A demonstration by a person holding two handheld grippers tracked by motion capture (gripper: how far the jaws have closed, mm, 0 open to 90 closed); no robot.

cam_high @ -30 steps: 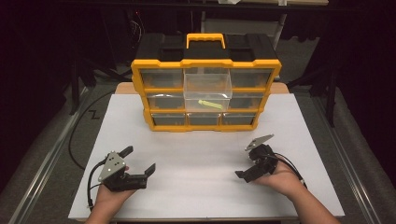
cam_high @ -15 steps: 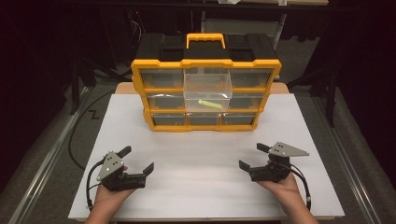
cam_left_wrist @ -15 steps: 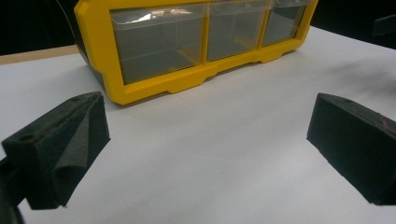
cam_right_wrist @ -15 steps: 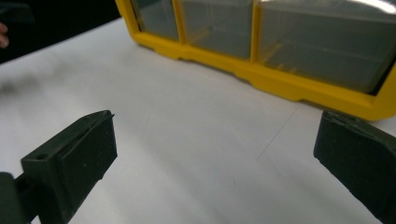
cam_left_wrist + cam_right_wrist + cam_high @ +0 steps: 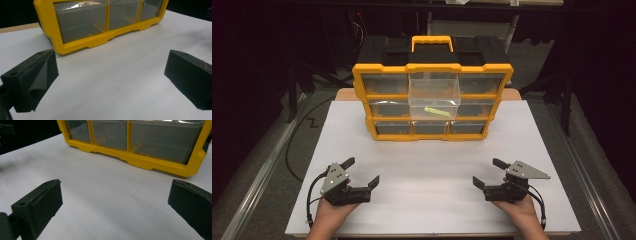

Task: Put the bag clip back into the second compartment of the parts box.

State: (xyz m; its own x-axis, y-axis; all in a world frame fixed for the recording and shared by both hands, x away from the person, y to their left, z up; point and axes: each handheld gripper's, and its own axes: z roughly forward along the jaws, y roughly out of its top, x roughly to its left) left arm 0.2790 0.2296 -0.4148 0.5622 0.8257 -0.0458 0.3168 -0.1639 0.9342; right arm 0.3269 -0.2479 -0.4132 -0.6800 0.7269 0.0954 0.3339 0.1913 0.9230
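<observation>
Both tools are held low in the frame, the left gripper [image 5: 362, 172] and right gripper [image 5: 488, 173] spread wide and empty (seemingly readied). At upper centre, the organiser [image 5: 432, 100] has one drawer [image 5: 434, 93] pulled out, a green item [image 5: 437, 112] exposed inside.

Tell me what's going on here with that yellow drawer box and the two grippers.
A person holds the left gripper and the right gripper low over the near part of the white table, both with jaws wide open and nothing in them. Across the table stands a yellow organizer of clear drawers. Its middle drawer is pulled out partway and holds a small yellow-green item. Neither gripper touches the organizer.
</observation>
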